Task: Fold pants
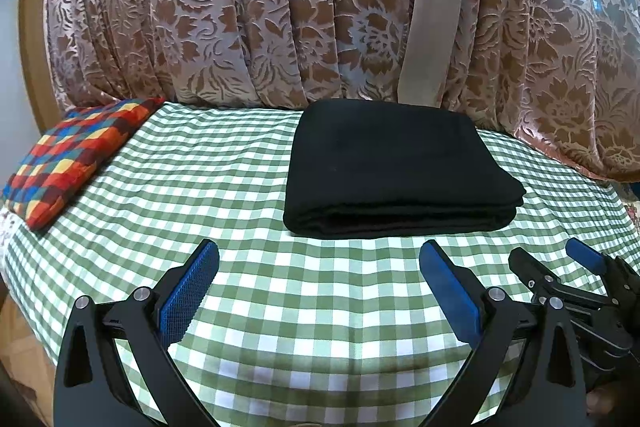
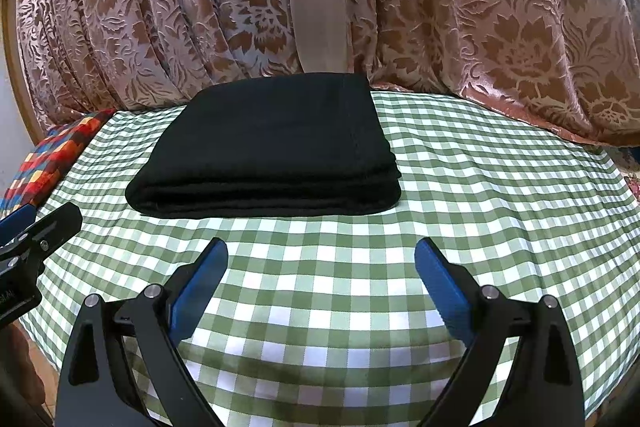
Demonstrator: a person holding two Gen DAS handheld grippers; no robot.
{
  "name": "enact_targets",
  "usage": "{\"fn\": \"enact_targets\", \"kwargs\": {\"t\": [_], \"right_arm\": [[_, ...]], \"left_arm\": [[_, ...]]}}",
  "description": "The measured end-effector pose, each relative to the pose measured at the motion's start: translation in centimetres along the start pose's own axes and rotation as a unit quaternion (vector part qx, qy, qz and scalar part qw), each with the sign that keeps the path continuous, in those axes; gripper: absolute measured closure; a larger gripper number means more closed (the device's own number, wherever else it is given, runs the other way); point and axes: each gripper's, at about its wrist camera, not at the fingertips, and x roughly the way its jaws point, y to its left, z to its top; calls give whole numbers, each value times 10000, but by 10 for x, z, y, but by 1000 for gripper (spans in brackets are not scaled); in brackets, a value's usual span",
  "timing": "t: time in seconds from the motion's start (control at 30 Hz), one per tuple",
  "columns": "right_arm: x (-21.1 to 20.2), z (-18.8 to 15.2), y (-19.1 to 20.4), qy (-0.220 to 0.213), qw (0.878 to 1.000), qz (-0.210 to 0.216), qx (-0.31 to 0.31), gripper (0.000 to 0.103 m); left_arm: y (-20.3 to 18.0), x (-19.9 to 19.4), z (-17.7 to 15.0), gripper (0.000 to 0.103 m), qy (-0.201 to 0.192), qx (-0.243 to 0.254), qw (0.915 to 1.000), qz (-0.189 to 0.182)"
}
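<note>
The black pants (image 1: 396, 167) lie folded into a flat, stacked rectangle on the green-and-white checked cloth (image 1: 224, 187), near its far edge. They also show in the right wrist view (image 2: 272, 151). My left gripper (image 1: 320, 259) is open and empty, hovering above the cloth in front of the pants. My right gripper (image 2: 322, 255) is open and empty too, also in front of the pants. The right gripper shows at the right edge of the left wrist view (image 1: 548, 263), and the left gripper at the left edge of the right wrist view (image 2: 36, 223).
A multicoloured checked cushion (image 1: 72, 155) lies at the left end of the cloth; it also shows in the right wrist view (image 2: 52, 155). A brown floral curtain (image 1: 280, 7) with a plain beige strip (image 1: 432, 7) hangs right behind the pants.
</note>
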Motion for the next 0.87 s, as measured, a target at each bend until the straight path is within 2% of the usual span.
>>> {"fn": "enact_targets", "kwargs": {"t": [0.4,0.5,0.87], "right_arm": [[-3,-1,3,3,10000,3,-84,8],[-1,-1,2,20,9999,2,-112,8],[3,-2,-4,68,10000,-4,-58,8]], "left_arm": [[4,-10,4,4,-124,-69,9999,9],[6,-14,3,4,-278,-121,9995,100],[15,3,-2,4,139,-330,9993,-79]]}}
